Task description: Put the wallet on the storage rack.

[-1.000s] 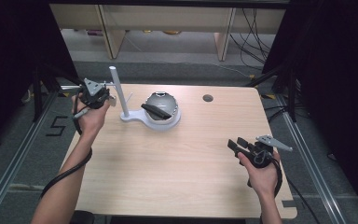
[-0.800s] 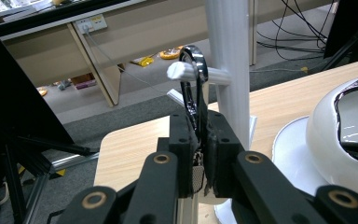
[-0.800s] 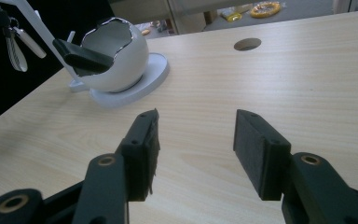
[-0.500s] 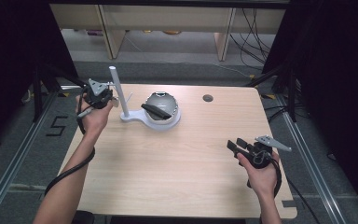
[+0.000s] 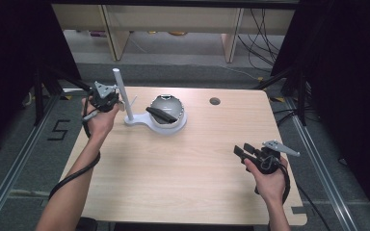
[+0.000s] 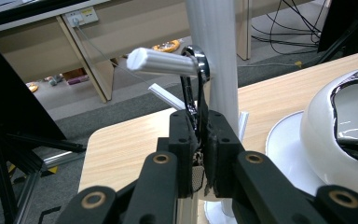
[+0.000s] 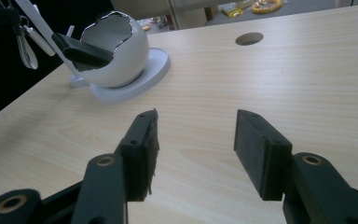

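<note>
Left gripper [image 6: 199,140] clamped on key ring [image 6: 195,88] (at peg [image 6: 165,61]), right gripper [image 7: 196,154] open, empty

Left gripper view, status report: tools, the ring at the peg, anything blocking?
Left tool shut on black ring, ring at white peg of stand. Right tool open, empty, over table. Nothing blocking.
</note>
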{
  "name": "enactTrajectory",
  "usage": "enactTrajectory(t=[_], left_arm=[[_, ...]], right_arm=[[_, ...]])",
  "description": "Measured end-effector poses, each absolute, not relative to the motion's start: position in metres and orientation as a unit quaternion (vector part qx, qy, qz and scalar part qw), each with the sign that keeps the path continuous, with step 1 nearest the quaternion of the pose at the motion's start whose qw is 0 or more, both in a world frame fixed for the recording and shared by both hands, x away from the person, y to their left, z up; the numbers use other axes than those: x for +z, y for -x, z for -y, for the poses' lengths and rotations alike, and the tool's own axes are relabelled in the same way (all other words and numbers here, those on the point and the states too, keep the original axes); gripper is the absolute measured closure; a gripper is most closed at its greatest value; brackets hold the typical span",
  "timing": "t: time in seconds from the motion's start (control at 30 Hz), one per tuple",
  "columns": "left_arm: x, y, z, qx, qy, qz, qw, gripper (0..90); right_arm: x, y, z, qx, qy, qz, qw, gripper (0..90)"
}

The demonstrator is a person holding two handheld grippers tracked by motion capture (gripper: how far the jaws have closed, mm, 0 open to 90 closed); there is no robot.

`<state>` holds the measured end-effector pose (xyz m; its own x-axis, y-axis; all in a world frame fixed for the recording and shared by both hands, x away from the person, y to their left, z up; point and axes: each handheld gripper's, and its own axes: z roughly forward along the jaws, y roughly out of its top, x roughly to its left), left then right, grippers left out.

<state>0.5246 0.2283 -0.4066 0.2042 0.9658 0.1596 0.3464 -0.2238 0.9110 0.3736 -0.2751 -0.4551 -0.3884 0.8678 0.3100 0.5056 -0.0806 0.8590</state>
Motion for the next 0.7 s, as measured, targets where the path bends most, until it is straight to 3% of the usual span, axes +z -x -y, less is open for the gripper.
enactTrajectory(t=[0.4, 0.7], left_arm=[[-0.4103, -0.5272, -0.2265, 0.397, -0.676, -0.484, 0.39, 81.5], [-0.4142, -0.5231, -0.2264, 0.391, -0.678, -0.477, 0.399, 75.8]], right_arm=[[-0.4559, -0.3739, 0.2757, 0.513, -0.522, -0.658, 0.18, 49.8], [-0.4585, -0.375, 0.2756, 0.514, -0.517, -0.659, 0.185, 49.2]])
